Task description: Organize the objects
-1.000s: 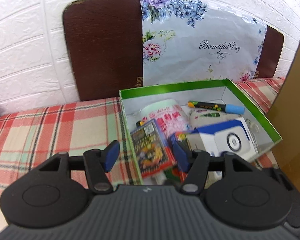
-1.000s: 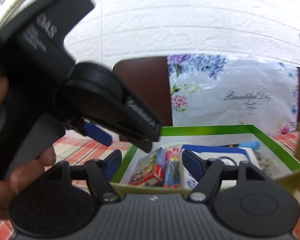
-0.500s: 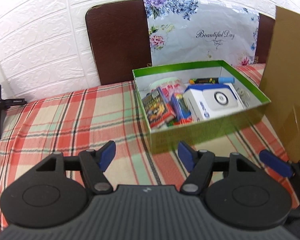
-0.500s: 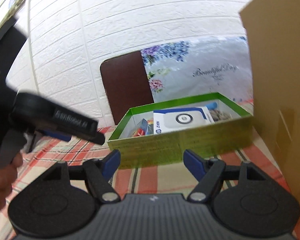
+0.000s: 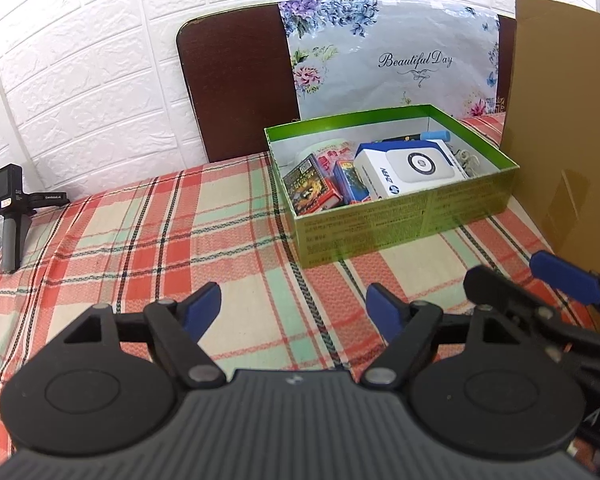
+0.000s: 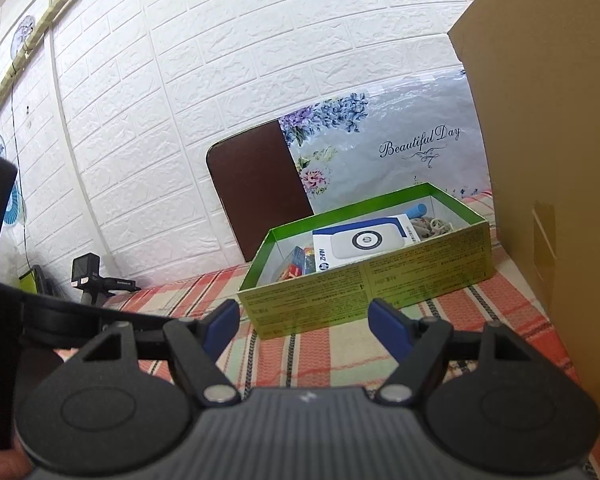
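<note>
Nearest, the left hand-held gripper [image 5: 293, 307] hovers over bare plaid cloth [image 5: 160, 232] with its blue pads well apart and nothing between them. The right hand-held gripper [image 6: 303, 325] sits just beside it, likewise spread wide and empty; one of its blue fingertips [image 5: 566, 276] shows at the right edge of the left view.

Beyond both, on the table, stands the green box [image 5: 400, 220], lidless, its near wall facing the grippers. Inside lie a white-and-blue carton [image 5: 410, 172] on top, colourful packets [image 5: 312, 188] leaning at the left end, a pale tub [image 5: 324, 150] behind them, a blue-capped marker [image 5: 432, 136] along the far wall, and a small tangle of something pale [image 6: 432, 224] at the right end that I cannot make out.

I'd judge the box to be thin card: light, stiff along its edges, but apt to bow under a hard squeeze. Its glossy walls may slip, so the top rim of a short wall, or both ends at once, looks the safest hold. The carton seems rigid and easy to pinch across its narrow sides.

Room is generous to the left, where the cloth runs open to a small camera stand [image 5: 10, 208] at the table's far-left edge. On the right, a tall cardboard sheet [image 5: 560, 120] stands close to the box, leaving little space. Behind, a brown board [image 5: 236, 88] and floral sheet [image 5: 396, 60] lean on the brick wall [image 5: 80, 60].
</note>
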{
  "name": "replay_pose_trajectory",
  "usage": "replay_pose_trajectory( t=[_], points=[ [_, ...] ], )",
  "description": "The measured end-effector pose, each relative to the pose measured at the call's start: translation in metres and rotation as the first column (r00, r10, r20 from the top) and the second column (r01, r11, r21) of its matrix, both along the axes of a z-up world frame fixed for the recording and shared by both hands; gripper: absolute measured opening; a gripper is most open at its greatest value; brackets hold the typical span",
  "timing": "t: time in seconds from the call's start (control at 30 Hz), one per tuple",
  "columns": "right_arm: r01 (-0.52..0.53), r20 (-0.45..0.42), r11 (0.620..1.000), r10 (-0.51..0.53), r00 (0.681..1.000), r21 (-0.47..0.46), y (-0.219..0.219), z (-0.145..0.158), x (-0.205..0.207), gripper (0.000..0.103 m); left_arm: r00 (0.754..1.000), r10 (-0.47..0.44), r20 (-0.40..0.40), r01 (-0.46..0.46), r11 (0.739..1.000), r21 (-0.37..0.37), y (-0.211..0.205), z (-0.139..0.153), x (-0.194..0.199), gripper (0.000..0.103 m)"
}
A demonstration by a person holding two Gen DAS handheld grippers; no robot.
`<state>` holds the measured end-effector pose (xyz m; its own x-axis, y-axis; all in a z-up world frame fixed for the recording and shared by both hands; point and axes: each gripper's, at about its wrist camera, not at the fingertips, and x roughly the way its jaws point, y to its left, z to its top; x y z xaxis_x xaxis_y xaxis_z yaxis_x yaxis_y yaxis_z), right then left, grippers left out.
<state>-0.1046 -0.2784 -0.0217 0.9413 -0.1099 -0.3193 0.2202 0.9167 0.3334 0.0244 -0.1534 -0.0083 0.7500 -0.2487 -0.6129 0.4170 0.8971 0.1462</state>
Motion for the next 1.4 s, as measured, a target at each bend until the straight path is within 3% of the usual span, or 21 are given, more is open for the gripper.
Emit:
replay_pose_trajectory(
  t=[0.17, 0.3, 0.4, 0.53, 0.63, 0.87, 1.03, 1.4],
  points=[
    [0.019, 0.021, 1.0, -0.019, 1.0, 0.006, -0.001, 0.004, -0.007, 0.076, 1.0, 0.008, 0.009, -0.008, 1.0, -0.002, 0.003, 0.0, -0.007, 0.089],
    [0.034, 0.026, 0.999, -0.035, 0.999, 0.015, -0.002, 0.005, -0.011, 0.087, 1.0, 0.018, 0.008, -0.018, 1.0, 0.002, 0.007, -0.001, -0.01, 0.093],
    [0.039, 0.019, 0.999, -0.04, 0.999, 0.019, -0.002, 0.003, -0.01, 0.088, 1.0, 0.025, 0.003, -0.025, 1.0, 0.007, 0.01, -0.004, -0.012, 0.096],
    [0.049, 0.008, 0.998, -0.049, 0.999, 0.037, -0.003, 0.003, -0.009, 0.1, 0.999, 0.031, -0.013, -0.031, 0.999, 0.017, 0.014, -0.007, -0.016, 0.097],
    [0.053, -0.005, 0.996, -0.053, 0.999, 0.074, -0.006, 0.003, -0.009, 0.103, 0.999, 0.042, -0.024, -0.041, 0.999, 0.023, 0.018, -0.009, -0.016, 0.1],
    [0.052, -0.047, 0.989, -0.046, 0.998, 0.138, -0.011, 0.002, -0.006, 0.103, 0.997, 0.065, -0.039, -0.065, 0.998, 0.01, 0.028, -0.01, -0.016, 0.103],
    [0.044, -0.074, 0.997, -0.04, 0.996, 0.063, 0.002, 0.005, 0.0, 0.103, 0.996, 0.077, -0.053, -0.076, 0.997, 0.014, 0.033, -0.012, -0.016, 0.103],
    [0.008, -0.146, 1.0, -0.007, 0.989, 0.005, 0.018, 0.003, 0.011, 0.103, 0.989, 0.122, -0.089, -0.117, 0.992, 0.056, 0.042, -0.022, -0.009, 0.103]
  ],
)
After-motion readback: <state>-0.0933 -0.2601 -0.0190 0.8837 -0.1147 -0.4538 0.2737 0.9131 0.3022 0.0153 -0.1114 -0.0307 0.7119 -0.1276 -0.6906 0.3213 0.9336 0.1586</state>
